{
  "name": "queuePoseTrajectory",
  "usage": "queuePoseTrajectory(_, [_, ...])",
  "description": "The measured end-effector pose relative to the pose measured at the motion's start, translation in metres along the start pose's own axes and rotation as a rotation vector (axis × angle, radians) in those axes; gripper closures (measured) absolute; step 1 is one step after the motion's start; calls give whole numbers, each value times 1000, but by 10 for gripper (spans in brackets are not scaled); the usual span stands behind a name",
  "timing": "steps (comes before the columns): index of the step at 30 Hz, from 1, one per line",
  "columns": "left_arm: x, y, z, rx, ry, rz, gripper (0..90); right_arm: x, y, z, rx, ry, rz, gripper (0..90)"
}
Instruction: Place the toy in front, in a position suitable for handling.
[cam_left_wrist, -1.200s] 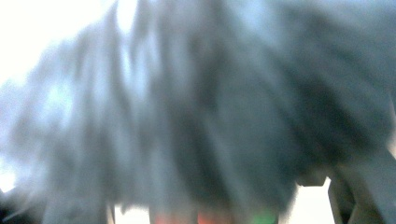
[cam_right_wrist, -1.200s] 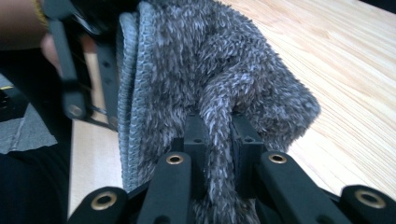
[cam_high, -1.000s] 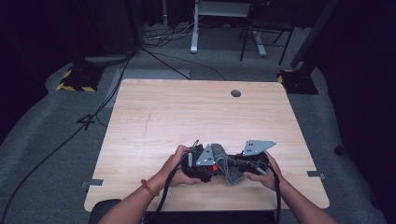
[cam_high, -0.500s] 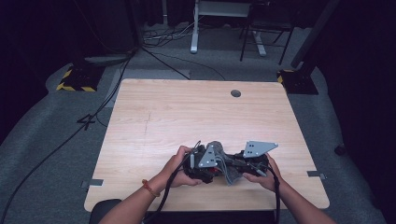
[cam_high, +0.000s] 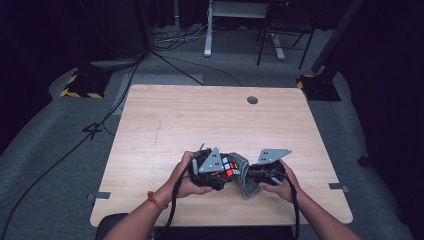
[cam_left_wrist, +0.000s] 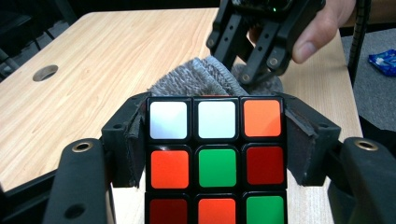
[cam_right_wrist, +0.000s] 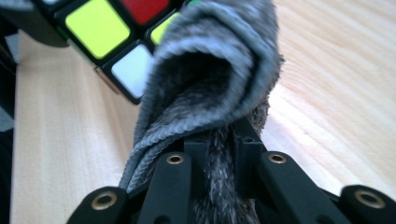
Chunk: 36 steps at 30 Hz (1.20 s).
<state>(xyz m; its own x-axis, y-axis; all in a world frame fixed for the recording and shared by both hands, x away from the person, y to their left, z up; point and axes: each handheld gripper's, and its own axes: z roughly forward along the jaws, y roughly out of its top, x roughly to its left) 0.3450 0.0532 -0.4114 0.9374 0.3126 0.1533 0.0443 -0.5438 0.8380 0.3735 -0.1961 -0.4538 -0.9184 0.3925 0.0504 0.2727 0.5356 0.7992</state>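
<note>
A scrambled Rubik's cube (cam_left_wrist: 217, 163) sits between the jaws of my left gripper (cam_left_wrist: 217, 135), whose pads press on its two sides. In the high view the cube (cam_high: 227, 167) is low over the table's near middle. My right gripper (cam_right_wrist: 219, 154) is shut on a folded grey cloth (cam_right_wrist: 205, 93), and the fold lies against the cube (cam_right_wrist: 98, 23). In the left gripper view the cloth (cam_left_wrist: 201, 77) rises just behind the cube, with the right gripper (cam_left_wrist: 254, 70) beyond it. In the high view the right gripper (cam_high: 252, 175) faces the left gripper (cam_high: 215, 172), the cloth (cam_high: 243, 177) between them.
The light wooden table (cam_high: 200, 115) has a round cable hole (cam_high: 252, 100) near its far edge. Black cables trail from both grippers over the near edge. Grey carpet, desk legs and a chair base lie beyond the table.
The cloth has slid from the top of the cube down to its right side. The left gripper has turned slightly, so its grey plate now shows. Both hands stay in place.
</note>
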Motion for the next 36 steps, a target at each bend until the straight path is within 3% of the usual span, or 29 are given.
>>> queuePoseTrajectory(2, [0,-1,2,-3,-4,-7,333,1,-1,-1,-53,59,16,802])
queuePoseTrajectory(6, [6,-3,2,-6,-16,-55,329,2,-2,-5,-98,45,20,806])
queuePoseTrajectory(16, [8,-8,9,42,-21,-94,318,3,-2,-6,-127,25,9,807])
queuePoseTrajectory(20, [7,-8,11,60,-22,-85,319,5,-1,-9,-126,5,-9,807])
queuePoseTrajectory(25, [5,-10,17,130,-22,-47,327,5,0,-11,-137,-6,-18,808])
queuePoseTrajectory(36, [0,-11,27,198,0,-1,331,8,2,-16,-158,-22,-36,808])
